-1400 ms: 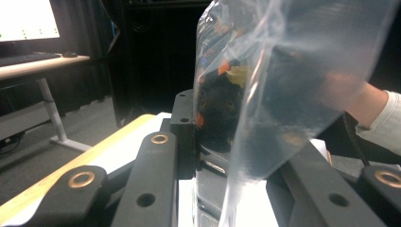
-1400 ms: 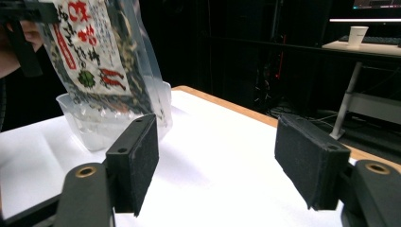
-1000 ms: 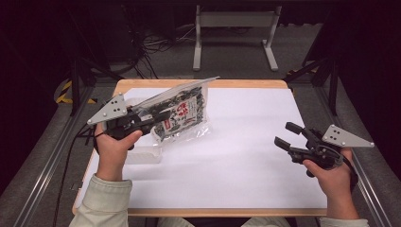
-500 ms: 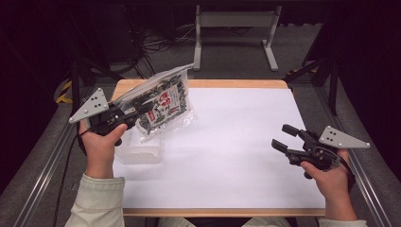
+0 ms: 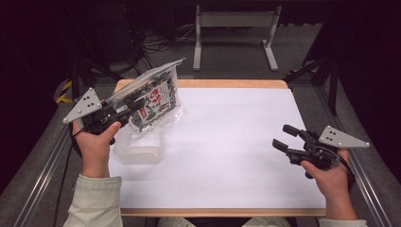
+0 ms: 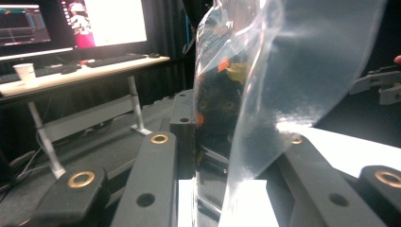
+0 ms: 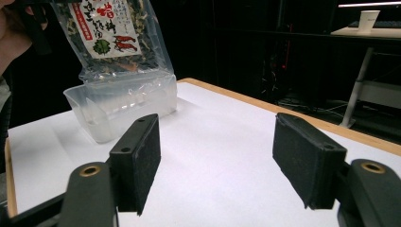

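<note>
The left gripper, at about nine o'clock on the table, is clenched on the clear top edge of a transparent packet of dried food, which hangs tilted in the air. The packet's lower end sits just over a clear plastic tub resting on the white tabletop directly below; whether they touch cannot be told. At about four o'clock, the right gripper hovers with its jaws spread apart and nothing between them, well apart from the packet.
</note>
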A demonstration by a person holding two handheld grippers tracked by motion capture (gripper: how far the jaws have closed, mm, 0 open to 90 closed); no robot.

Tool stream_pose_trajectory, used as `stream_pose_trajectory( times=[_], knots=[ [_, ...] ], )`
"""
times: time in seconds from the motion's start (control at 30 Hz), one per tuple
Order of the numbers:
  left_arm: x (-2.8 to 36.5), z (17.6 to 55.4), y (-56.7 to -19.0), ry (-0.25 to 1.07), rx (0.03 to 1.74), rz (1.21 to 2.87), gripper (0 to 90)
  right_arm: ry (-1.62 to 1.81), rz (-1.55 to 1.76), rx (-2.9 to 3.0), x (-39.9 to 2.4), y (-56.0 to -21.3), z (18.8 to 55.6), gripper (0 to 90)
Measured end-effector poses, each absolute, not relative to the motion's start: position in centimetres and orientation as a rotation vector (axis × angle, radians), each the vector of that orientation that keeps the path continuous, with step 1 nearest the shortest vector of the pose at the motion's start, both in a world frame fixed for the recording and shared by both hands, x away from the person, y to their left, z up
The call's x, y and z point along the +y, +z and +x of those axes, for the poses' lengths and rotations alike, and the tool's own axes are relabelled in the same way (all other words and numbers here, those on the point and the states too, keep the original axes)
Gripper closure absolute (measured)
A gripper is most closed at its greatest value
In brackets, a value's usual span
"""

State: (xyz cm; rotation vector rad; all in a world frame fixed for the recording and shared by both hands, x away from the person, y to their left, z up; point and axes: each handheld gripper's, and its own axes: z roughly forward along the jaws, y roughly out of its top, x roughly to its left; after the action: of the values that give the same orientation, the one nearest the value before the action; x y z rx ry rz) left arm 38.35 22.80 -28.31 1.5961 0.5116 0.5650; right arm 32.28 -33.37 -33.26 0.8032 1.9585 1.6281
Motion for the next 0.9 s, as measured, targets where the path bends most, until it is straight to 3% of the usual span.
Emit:
stream_pose_trajectory(
  times=[0.37,0.9],
  knots=[
    [24.5,37.7,-28.7,0.671,0.566,1.611,71.9,1.651,0.787,1.974,-33.0,-33.2,32.9,34.4],
    [25.8,38.4,-29.9,0.649,0.635,1.614,71.8,1.658,0.775,1.997,-32.3,-33.4,33.3,34.3]
  ],
)
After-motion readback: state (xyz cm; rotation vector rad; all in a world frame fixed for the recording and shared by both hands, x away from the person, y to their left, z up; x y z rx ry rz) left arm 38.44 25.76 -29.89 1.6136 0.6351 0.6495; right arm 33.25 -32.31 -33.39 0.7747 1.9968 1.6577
